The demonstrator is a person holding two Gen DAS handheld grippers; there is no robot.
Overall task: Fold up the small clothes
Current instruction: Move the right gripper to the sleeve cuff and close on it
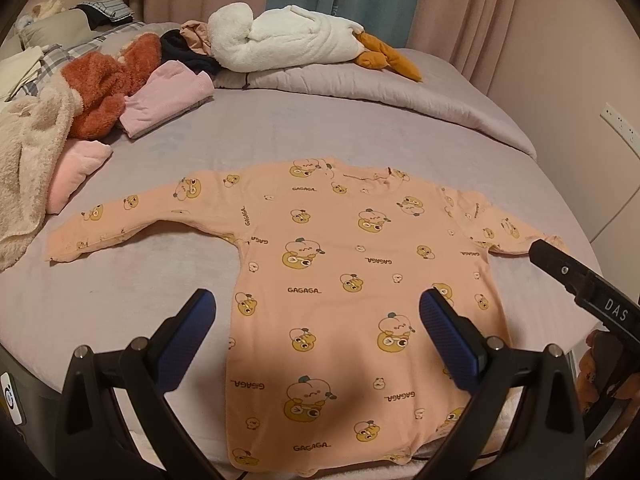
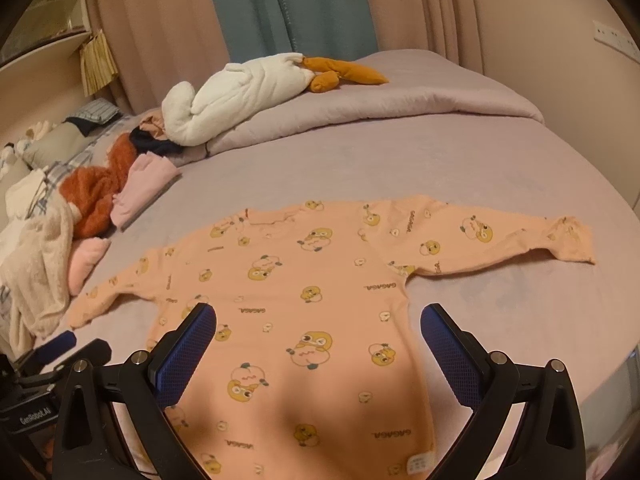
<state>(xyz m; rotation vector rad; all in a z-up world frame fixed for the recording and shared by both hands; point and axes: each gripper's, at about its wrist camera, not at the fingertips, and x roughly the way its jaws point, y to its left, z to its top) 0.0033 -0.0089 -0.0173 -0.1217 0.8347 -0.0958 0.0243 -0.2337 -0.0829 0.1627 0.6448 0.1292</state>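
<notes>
The peach top (image 1: 332,264), printed "GAGAGA", is spread flat on the near bed (image 1: 280,128). Left gripper (image 1: 316,320) and right gripper (image 2: 318,334) are held wide open, empty, above its hem.

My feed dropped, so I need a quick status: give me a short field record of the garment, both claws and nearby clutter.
garment: peach long-sleeved top, duck print, spread flat on the bed, sleeves out
fold state: no fold made
left claw: open, above the hem, holding nothing
right claw: open, above the hem, holding nothing
clutter: folded pink garment, plush goose at the far side
</notes>
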